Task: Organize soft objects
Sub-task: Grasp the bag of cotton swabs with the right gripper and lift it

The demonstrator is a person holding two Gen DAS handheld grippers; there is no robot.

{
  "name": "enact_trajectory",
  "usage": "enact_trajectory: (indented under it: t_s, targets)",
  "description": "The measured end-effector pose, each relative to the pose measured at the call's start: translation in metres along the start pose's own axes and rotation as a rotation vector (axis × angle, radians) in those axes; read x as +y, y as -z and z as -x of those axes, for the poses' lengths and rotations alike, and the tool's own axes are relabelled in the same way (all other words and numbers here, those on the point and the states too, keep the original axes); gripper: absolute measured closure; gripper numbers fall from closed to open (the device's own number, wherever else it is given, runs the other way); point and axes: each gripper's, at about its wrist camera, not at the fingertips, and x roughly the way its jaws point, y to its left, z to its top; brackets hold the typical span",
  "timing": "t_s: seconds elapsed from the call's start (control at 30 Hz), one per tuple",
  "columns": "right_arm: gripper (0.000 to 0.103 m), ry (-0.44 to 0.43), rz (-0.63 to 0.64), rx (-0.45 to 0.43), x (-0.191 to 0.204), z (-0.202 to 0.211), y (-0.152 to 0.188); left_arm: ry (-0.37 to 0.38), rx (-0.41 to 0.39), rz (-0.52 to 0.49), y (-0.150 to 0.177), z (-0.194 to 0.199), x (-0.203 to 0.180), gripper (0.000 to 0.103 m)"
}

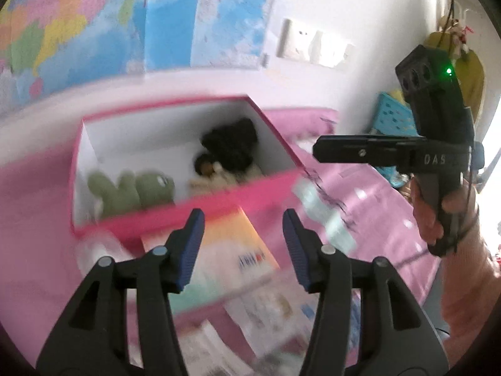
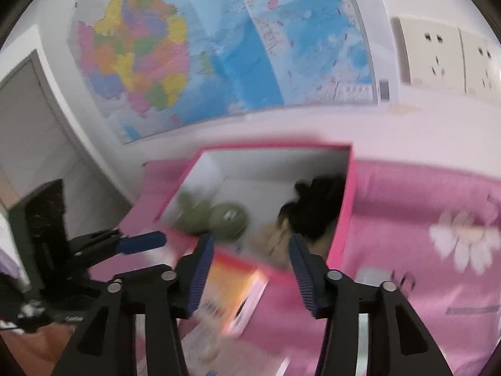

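Note:
A pink box (image 1: pixel 188 205) with white inside stands on the pink bedsheet. In it lie a green plush toy (image 1: pixel 131 188), a black fuzzy toy (image 1: pixel 230 141) and a doll with a brown head and cream body (image 1: pixel 216 174). My left gripper (image 1: pixel 242 247) is open and empty, just in front of the box. In the right wrist view the same box (image 2: pixel 343 216) holds the green toy (image 2: pixel 219 216) and the black toy (image 2: pixel 316 210). My right gripper (image 2: pixel 250 269) is open and empty above the box's near corner.
An orange-and-white carton (image 1: pixel 231 250) and other packets (image 1: pixel 269 310) lie in front of the box; the carton also shows in the right wrist view (image 2: pixel 231 294). A blue basket (image 1: pixel 394 119) stands at the right. A map (image 2: pixel 219 40) and sockets (image 2: pixel 451 59) are on the wall.

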Motion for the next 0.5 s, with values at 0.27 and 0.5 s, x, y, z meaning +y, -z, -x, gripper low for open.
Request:
enact_trajectory:
  t_s: [0.27,0.5]
  targets:
    - [0.045,-0.032,-0.076,0.117,-0.008,0.012,0.062,0.052,0.197,0.083,0.065,-0.024,0.009,0.049]
    - [0.043,-0.007,-0.186,0.242,-0.031,-0.017,0.11,0.09,0.292,0.128,0.092,-0.04,0.008,0.049]
